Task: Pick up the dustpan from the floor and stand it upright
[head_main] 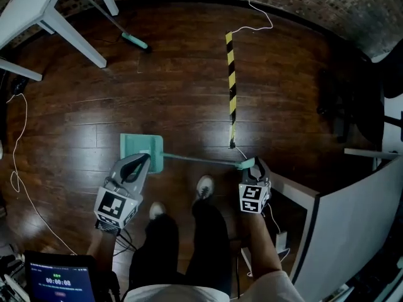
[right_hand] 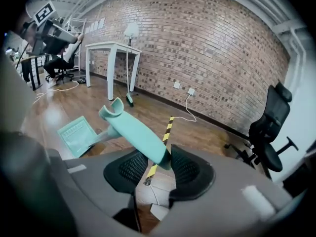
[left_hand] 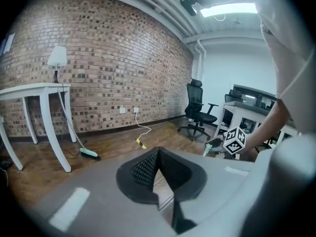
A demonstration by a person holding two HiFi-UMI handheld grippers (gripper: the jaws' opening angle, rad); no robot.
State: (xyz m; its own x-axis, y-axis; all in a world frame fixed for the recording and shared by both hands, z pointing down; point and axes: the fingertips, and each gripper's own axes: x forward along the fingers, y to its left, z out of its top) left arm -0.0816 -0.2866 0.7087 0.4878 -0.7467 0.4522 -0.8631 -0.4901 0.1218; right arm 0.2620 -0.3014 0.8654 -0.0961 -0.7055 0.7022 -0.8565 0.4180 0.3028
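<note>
Down on the dark brown wood floor [head_main: 176,99], in the head view, is the light green plastic dustpan with a long handle [head_main: 142,151]. Its flat pan is just in front of the person's shoes [head_main: 204,185]. Its thin pole runs across to the right claw [head_main: 257,163], which is at the handle's end. The left claw [head_main: 146,158] hangs over the near edge of the pan, and I cannot tell if it touches. A yellow and black striped strip [head_main: 231,80] runs along the floor past the handle. A thin white cable [head_main: 259,14] curls near the wall. A green broom head [head_main: 135,41] rests on the floor by a white table [head_main: 38,8].

From the left gripper view, the two black pads of the left claw are pressed together at their tips, and nothing is between them. Behind them are a red brick wall [left_hand: 98,58] and a black office chair [left_hand: 196,110].

From the right gripper view, the right claw is partly spread. The fat end of the dustpan's handle sits between its pads. It touches the pad on the picture's right, and a bit of floor shows between it and the other pad. The handle slopes up and away from the claw. The pan is low on the left, and I cannot tell if it rests on the floor.
</note>
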